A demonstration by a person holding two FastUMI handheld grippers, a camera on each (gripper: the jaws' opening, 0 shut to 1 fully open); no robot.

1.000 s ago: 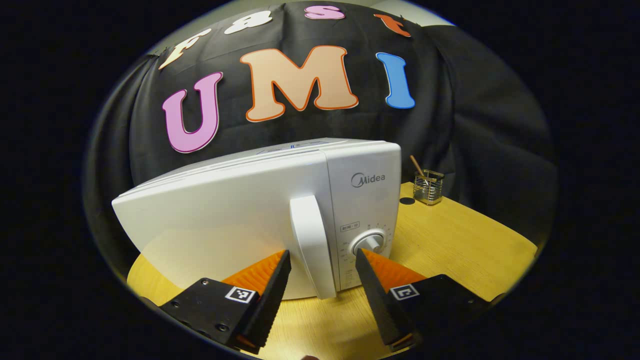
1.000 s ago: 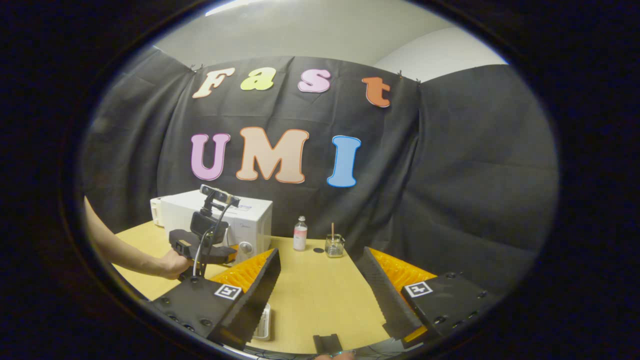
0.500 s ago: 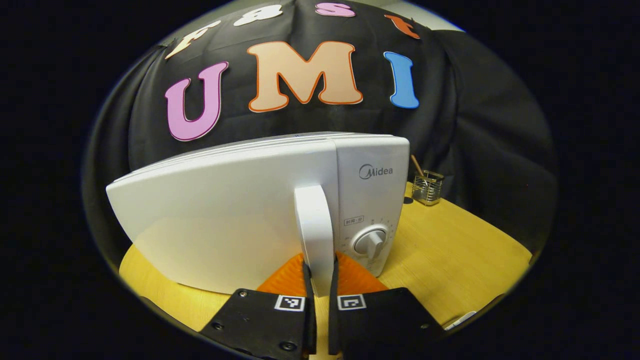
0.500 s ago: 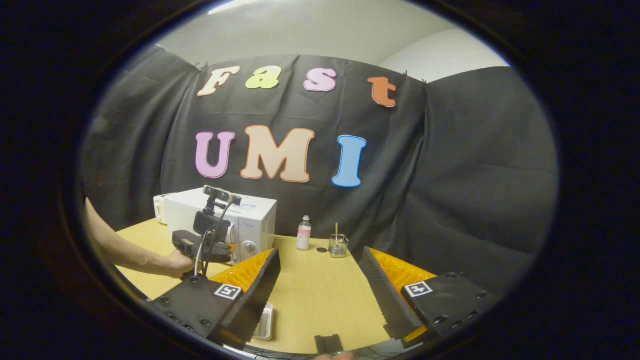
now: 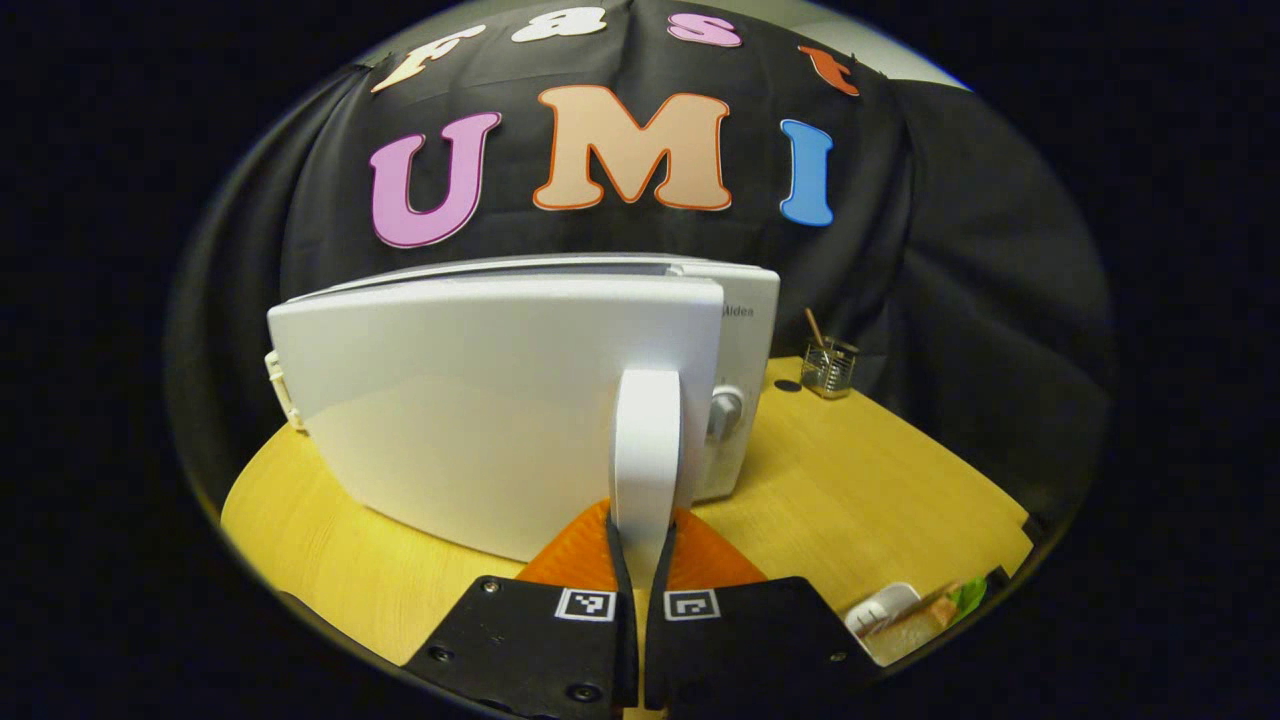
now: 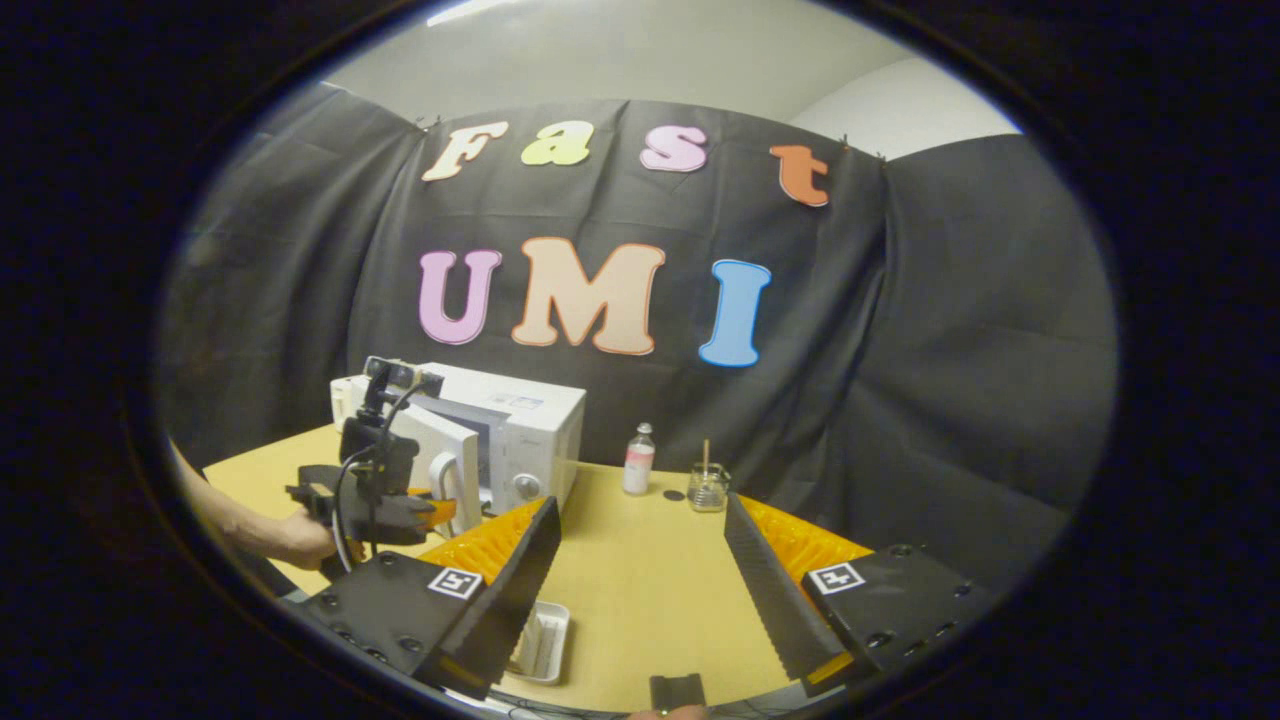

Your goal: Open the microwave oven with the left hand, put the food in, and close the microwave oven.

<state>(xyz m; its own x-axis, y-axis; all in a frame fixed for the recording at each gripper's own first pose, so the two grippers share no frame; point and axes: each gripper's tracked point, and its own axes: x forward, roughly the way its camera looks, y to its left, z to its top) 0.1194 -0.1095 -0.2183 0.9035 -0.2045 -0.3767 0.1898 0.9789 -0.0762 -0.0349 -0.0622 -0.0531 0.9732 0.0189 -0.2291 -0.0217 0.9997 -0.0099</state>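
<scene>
On the left of the right gripper view, a hand (image 6: 300,525) holds the left tool (image 5: 640,545), whose two fingers are clamped on the white vertical handle (image 5: 647,455) of the microwave oven (image 5: 500,400). The door (image 5: 480,410) stands swung partly out from the oven body, so that in the left gripper view its edge covers part of the control panel and only a sliver of the dial (image 5: 725,408) shows beside it; in the right gripper view a dark gap shows between door and body. The oven sits toward the left of the yellow wooden counter (image 5: 880,470). Further right, near the back wall, a small bottle (image 6: 638,460) stands upright, and beside it a clear cup with a stick in it (image 6: 707,485). At the near edge of the counter a white tray (image 5: 905,620) holds the food, which looks like a sandwich with green leaf; it lies well apart from the oven. The right tool (image 6: 640,570) hangs above the counter with its fingers spread wide, gripping nothing, the tray partly under its left finger.
</scene>
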